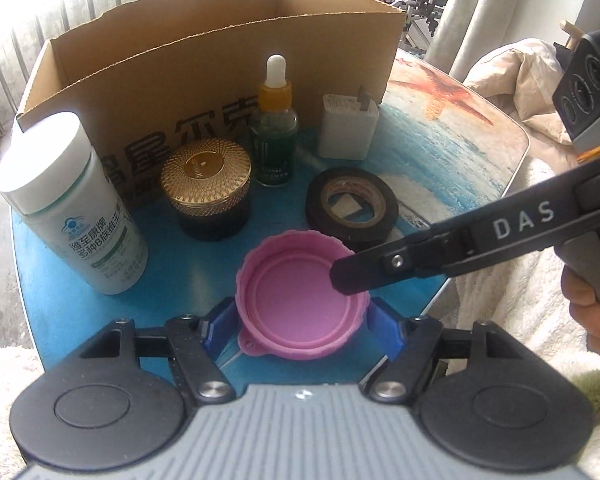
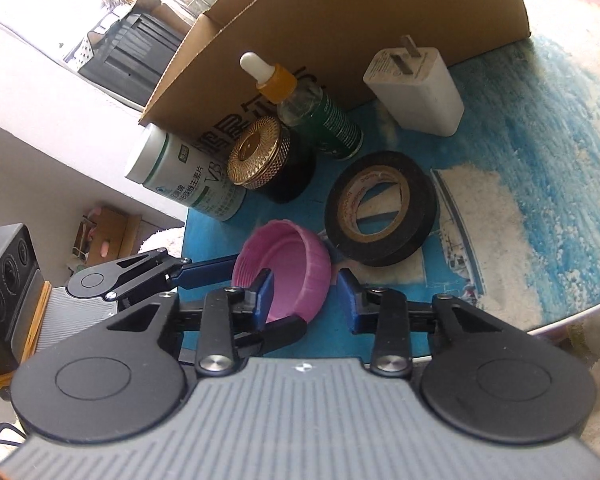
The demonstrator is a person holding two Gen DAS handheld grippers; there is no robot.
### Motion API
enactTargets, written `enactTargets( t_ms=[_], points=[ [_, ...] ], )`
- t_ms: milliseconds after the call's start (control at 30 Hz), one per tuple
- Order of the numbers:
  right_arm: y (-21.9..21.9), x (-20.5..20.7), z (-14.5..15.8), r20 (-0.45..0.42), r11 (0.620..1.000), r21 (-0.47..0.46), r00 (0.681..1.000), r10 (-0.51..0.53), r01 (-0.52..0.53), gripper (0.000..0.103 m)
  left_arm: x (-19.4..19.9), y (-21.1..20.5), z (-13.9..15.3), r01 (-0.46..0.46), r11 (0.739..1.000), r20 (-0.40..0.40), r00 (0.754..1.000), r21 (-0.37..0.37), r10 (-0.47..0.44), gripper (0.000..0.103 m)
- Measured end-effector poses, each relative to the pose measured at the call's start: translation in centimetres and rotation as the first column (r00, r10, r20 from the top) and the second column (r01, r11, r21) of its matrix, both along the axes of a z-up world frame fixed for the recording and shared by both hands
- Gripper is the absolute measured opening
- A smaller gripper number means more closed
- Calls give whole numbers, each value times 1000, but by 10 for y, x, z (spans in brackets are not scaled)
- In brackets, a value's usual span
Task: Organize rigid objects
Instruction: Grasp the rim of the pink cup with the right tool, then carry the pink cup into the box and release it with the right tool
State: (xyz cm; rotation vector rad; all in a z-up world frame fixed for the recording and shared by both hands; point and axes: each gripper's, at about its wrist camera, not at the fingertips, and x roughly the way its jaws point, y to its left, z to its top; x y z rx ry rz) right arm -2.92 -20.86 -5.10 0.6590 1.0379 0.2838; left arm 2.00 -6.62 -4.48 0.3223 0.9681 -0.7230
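The ridged pink plastic lid (image 1: 300, 300) lies hollow side up on the glossy blue table (image 1: 452, 152), between the left gripper's (image 1: 302, 322) spread blue pads. The right gripper (image 2: 306, 296), jaws spread, straddles its rim. Beside it lies a black tape roll (image 1: 352, 202).

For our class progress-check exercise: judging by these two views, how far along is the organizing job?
Done: nothing evident; what shows of the cardboard box interior is bare. In hand: the left tool closely flanks the pink lid, and the open right tool straddles its wall. Left: vitamin bottle, gold-lidded jar, dropper bottle, charger and tape roll all sit on the table.
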Motion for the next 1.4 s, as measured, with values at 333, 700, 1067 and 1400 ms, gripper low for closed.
enactTargets(
  t_ms=[333,700,1067,1400],
  points=[
    [0,1,-3,4,1000,3,1000,-10,10,19,-1,0,-2,-13,1000,24,1000,6,13,72],
    [-2,-17,34,109,1000,-10,994,-8,10,19,-18,4,25,-2,1000,113,994,-16,4,72],
    [1,7,137,384,995,-101,921,63,-26,19,-21,11,115,-21,995,354,933,-98,55,72],
    [-8,137,155,258,984,-103,951,168,-146,20,70,1,151,-72,997,330,940,-40,82,72]
  ],
)
